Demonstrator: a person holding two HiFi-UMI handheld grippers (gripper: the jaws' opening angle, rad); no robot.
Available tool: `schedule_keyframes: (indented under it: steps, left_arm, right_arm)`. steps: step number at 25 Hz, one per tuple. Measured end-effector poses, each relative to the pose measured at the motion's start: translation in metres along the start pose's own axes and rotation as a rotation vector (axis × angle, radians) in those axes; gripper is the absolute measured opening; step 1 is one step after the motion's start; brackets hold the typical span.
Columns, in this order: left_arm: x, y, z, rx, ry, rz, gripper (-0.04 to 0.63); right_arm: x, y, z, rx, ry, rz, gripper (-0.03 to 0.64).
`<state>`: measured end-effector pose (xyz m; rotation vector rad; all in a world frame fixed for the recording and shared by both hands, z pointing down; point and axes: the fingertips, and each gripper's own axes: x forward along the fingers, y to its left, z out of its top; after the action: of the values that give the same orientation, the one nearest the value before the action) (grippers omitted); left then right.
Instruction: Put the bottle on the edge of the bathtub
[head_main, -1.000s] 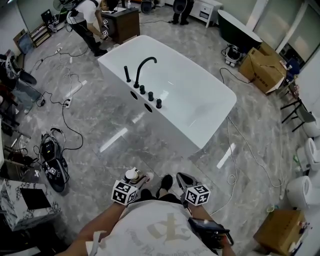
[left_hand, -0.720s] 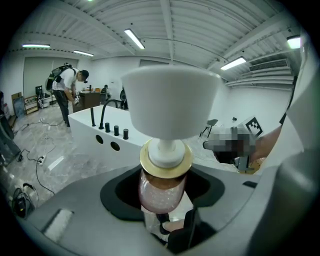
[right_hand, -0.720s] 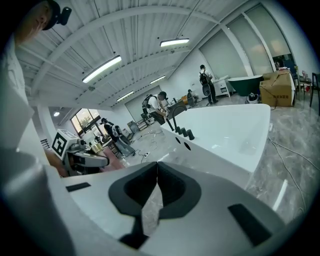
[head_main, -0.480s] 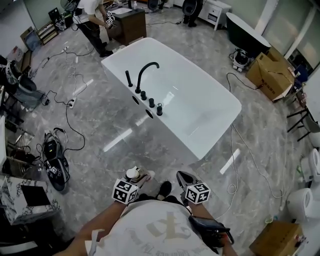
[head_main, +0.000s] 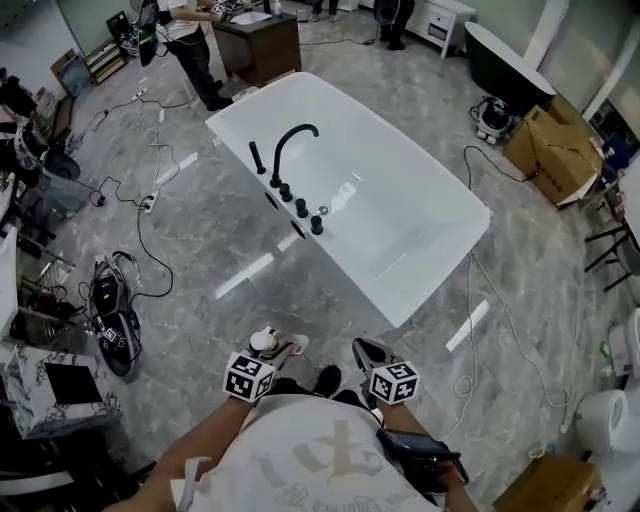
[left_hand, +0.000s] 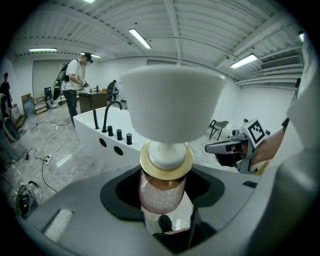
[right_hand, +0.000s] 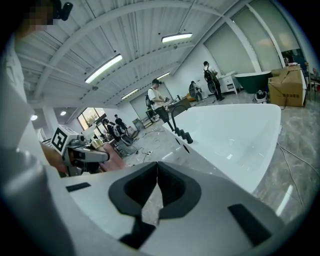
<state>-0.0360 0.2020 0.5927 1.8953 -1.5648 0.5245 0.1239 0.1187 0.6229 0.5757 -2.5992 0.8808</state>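
My left gripper (head_main: 272, 352) is shut on a pink glittery bottle (left_hand: 161, 196) with a gold collar and a white pump cap (head_main: 263, 342); it is held low in the head view, close to the person's body. The right gripper (head_main: 366, 354) is shut and holds nothing; its pads meet (right_hand: 156, 172). The white bathtub (head_main: 302, 232) stands ahead on the grey marble floor, with a black faucet (head_main: 288, 148) and knobs on its left rim. Both grippers are short of the tub's near corner (head_main: 402, 320). In the left gripper view the bathtub (left_hand: 95, 139) shows behind the bottle.
Cables (head_main: 140, 230) and a black bag (head_main: 108, 312) lie on the floor at left. A person (head_main: 185, 40) works at a wooden cabinet (head_main: 265, 42) beyond the tub. A cardboard box (head_main: 555, 148), a black tub (head_main: 512, 60) and white toilets (head_main: 612, 400) are at right.
The bathtub has drawn nearer and lower in the head view as the person walks toward it. Both grippers keep their places by the body, the bottle still held in the left one.
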Motion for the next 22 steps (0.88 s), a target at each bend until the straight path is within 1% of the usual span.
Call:
schedule_keyframes:
  steps: [4,10,17,22]
  left_arm:
    - [0.007,-0.003,0.007,0.001,0.002,0.012,0.227]
    - [0.016,-0.007,0.022,0.010,-0.006,0.019,0.227]
    - [0.023,-0.011,0.039,0.026,-0.019,0.004,0.227]
    - [0.029,-0.004,0.048,0.031,-0.026,-0.003,0.227]
  right_arm:
    - [0.001,-0.007,0.003,0.002,-0.003,0.020,0.006]
    - [-0.002,-0.020,0.009,0.009,-0.012,0.019,0.006]
    - [-0.003,-0.030,0.018,0.011,-0.028,0.006,0.006]
    - [0.006,-0.033,0.026,0.017,-0.041,-0.001,0.006]
